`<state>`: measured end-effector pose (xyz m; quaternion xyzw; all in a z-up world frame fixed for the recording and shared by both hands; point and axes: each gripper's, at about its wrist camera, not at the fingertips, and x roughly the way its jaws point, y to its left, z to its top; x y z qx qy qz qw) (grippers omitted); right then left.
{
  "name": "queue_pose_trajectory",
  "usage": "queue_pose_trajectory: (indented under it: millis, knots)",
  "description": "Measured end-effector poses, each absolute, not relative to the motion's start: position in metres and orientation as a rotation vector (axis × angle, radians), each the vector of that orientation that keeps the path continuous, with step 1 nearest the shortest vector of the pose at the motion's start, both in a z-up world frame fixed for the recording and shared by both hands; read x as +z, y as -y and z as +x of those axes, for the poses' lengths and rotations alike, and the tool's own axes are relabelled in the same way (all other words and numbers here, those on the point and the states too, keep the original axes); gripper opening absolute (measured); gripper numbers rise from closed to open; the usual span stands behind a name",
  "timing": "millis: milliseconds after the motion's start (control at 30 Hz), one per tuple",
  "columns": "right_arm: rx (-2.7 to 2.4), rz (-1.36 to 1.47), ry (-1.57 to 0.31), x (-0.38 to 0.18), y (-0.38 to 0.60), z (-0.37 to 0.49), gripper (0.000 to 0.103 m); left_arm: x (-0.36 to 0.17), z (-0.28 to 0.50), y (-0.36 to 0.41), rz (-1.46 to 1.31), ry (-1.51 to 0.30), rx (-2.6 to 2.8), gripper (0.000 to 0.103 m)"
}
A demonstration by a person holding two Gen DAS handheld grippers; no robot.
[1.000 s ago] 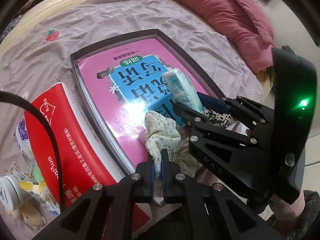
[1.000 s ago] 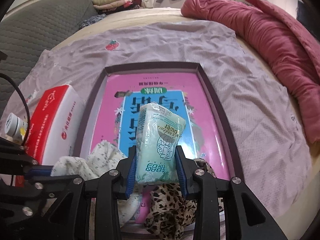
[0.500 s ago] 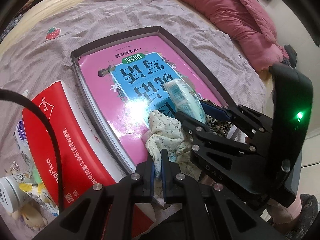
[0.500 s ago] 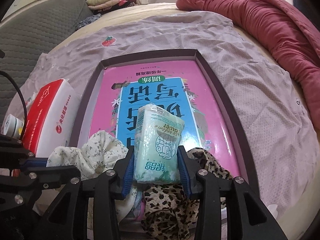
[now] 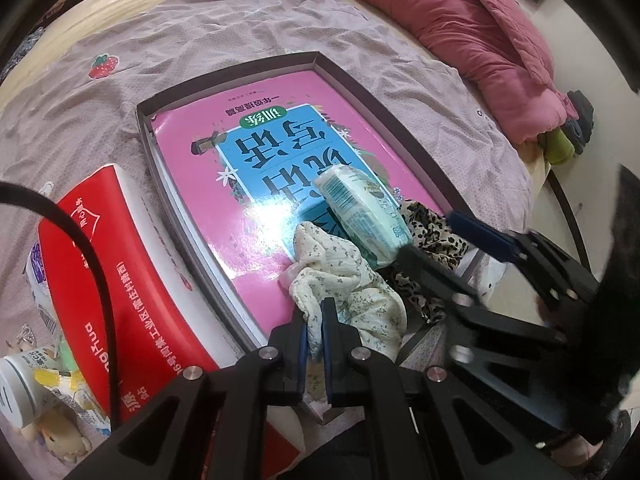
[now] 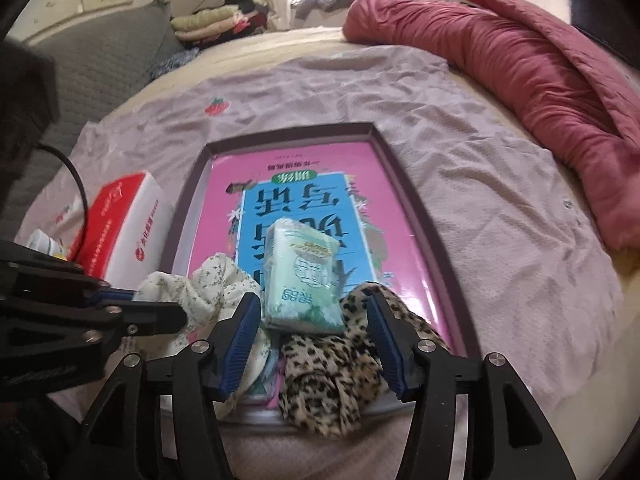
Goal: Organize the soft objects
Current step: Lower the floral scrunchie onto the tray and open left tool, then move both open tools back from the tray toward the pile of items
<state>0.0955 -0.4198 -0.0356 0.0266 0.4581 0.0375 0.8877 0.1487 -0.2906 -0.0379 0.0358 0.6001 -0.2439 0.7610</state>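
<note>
A dark tray [image 5: 144, 120] [image 6: 288, 132] holding a pink book [image 5: 272, 120] lies on the lilac sheet. At its near end a green tissue pack [image 5: 360, 216] [image 6: 302, 276] rests tilted against a floral white cloth [image 5: 344, 276] [image 6: 216, 284] and a leopard-print cloth [image 5: 428, 224] [image 6: 328, 376]. My right gripper [image 6: 312, 304] [image 5: 430, 236] straddles the pack with its jaws opening, and both pads stand clear of it. My left gripper [image 5: 315, 312] [image 6: 160, 308] is shut on an edge of the floral cloth.
A red tissue box [image 5: 112, 264] [image 6: 124, 216] lies left of the tray, with a white bottle [image 5: 16, 384] and a small plush toy [image 5: 60, 436] beyond it. A pink quilt [image 5: 460, 12] [image 6: 500, 52] runs along the right. A grey cushion [image 6: 100, 64] sits far left.
The right gripper's jaws have spread and let go of the tissue pack, and the gripper has drawn back a little. The left gripper has kept still on the floral cloth.
</note>
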Motion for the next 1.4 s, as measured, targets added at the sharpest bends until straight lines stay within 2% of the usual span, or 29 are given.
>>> queue_pose_trajectory:
  millis: [267, 400, 833, 1033, 1167, 1400]
  knots:
    - [0.048, 0.088, -0.906, -0.015, 0.431, 0.075, 0.061, -0.041, 0.155, 0.293, 0.105, -1.297, -0.488, 0.015]
    - [0.033, 0.085, -0.898, -0.011, 0.434, 0.071, 0.061, -0.037, 0.153, 0.291, 0.112, -1.285, -0.484, 0.035]
    - [-0.018, 0.052, -0.853, 0.005, 0.434, 0.066, 0.073, -0.016, 0.141, 0.287, 0.113, -1.228, -0.490, 0.047]
    - [-0.032, 0.036, -0.841, 0.012, 0.430, 0.064, 0.073, -0.003, 0.135, 0.281, 0.108, -1.201, -0.491, 0.052]
    - [-0.038, 0.024, -0.839, 0.016, 0.427, 0.062, 0.074, 0.003, 0.132, 0.278, 0.105, -1.188, -0.492, 0.061]
    - [-0.044, 0.013, -0.834, 0.023, 0.423, 0.057, 0.074, 0.015, 0.126, 0.272, 0.101, -1.160, -0.491, 0.061]
